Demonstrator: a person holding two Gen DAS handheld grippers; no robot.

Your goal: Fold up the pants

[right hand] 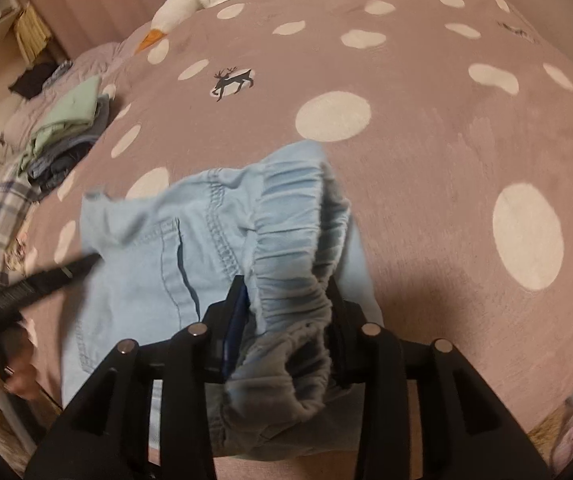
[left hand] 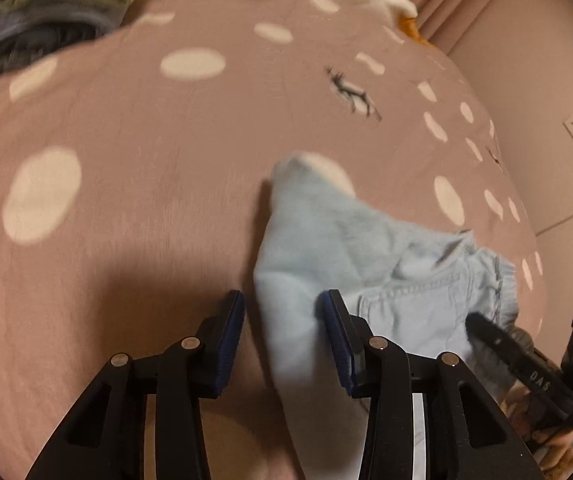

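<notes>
The pants [right hand: 190, 248] hang bunched above the bed [right hand: 446, 140], between both tools. The right hand-held gripper [right hand: 286, 312] is clamped on the elastic waistband [right hand: 286, 240], which fills its jaws. The left hand-held gripper [left hand: 282, 320] stands about half open, with a fold of the pale denim running forward between its fingers, nearer the right pad; whether it pinches, I cannot tell. The garment's long axis trails from the waistband toward the left tool. Only the right view shows the waistband grip and the 1 pile of folded clothes [right hand: 66, 132] far left.
</notes>
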